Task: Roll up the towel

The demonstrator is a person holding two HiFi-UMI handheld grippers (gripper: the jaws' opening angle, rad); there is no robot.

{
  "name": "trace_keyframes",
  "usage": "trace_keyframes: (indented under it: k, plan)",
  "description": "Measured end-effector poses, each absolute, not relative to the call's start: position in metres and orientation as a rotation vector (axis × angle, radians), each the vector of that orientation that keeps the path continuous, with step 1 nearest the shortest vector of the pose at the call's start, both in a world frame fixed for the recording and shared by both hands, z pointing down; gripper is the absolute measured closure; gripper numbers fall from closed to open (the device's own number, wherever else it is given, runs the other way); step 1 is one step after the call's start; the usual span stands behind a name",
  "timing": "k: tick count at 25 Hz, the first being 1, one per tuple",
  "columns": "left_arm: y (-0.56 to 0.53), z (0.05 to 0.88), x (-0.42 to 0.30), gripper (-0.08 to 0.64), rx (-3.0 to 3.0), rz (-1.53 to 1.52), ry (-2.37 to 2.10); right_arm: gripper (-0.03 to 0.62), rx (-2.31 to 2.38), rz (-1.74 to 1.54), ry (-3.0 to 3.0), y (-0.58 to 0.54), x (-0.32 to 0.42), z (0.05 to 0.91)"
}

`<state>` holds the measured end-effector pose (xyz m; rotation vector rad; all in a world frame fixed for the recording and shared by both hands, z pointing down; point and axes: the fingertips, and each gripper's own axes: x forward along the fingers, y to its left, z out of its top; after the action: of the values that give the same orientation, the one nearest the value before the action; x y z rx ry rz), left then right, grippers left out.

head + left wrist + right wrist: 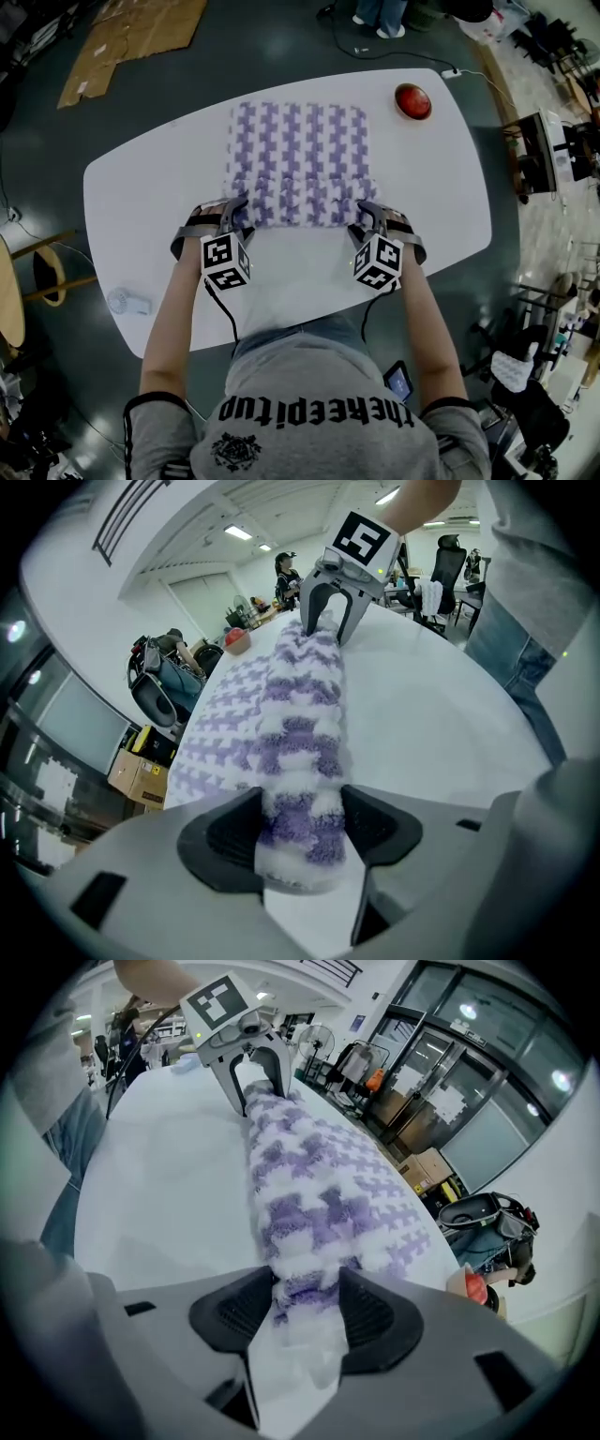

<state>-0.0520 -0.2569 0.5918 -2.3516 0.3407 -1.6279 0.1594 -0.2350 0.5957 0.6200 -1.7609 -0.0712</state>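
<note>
Surface: one white oval tabletop (131, 187) on a dark grey floor (272, 37), with flattened brown cardboard sheets (131, 37) lying off its far left corner.

Containers: I can list only a brown cardboard box (139, 772) on the floor near a black chair (155, 691). I cannot see into it.

Item 1: fluffy purple-and-white houndstooth towel (300, 150), centre of the table. Its near edge is wound into a short roll (300, 211). The roll's long axis runs left to right across the head view, and the unrolled part lies flat, reaching toward the far edge.

Item 2: left gripper (300, 832), at the roll's left end, pointing steeply down. I read its jaws as spread wide, with the roll's end lying between the pads, unsqueezed.

Item 3: right gripper (305, 1314), at the roll's right end, in the same condition: jaws spread, roll end between them.

Item 4: red domed round button (412, 100), far right of the table, apart from the towel.

Item 5: small white round object (128, 302), at the near left edge.
</note>
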Motion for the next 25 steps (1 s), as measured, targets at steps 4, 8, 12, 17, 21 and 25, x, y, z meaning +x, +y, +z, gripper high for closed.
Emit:
trace_keyframes:
  k: [4,8,12,17,21,25]
  plan:
    - [-0.267,0.597,-0.051,0.308,-2.323,-1.635,0.364,0.391,0.625,-0.083,-1.742,-0.242,0.162,0.6]
    - [-0.272,0.601,-0.053,0.321,-2.344,-1.627,0.392,0.419,0.642,-0.084,-1.732,-0.246,0.161,0.602]
    - [-0.27,0.599,-0.053,0.408,-2.334,-1.636,0.404,0.515,0.643,-0.077,-1.735,-0.242,0.162,0.597]
    - [-0.263,0.596,-0.055,0.464,-2.341,-1.645,0.395,0.529,0.635,-0.045,-1.758,-0.232,0.16,0.595]
    - [-0.249,0.596,-0.06,0.472,-2.351,-1.659,0.358,0.529,0.609,-0.017,-1.778,-0.215,0.154,0.593]
    - [-0.228,0.592,-0.065,0.472,-2.363,-1.671,0.306,0.528,0.584,0.019,-1.796,-0.192,0.148,0.59]
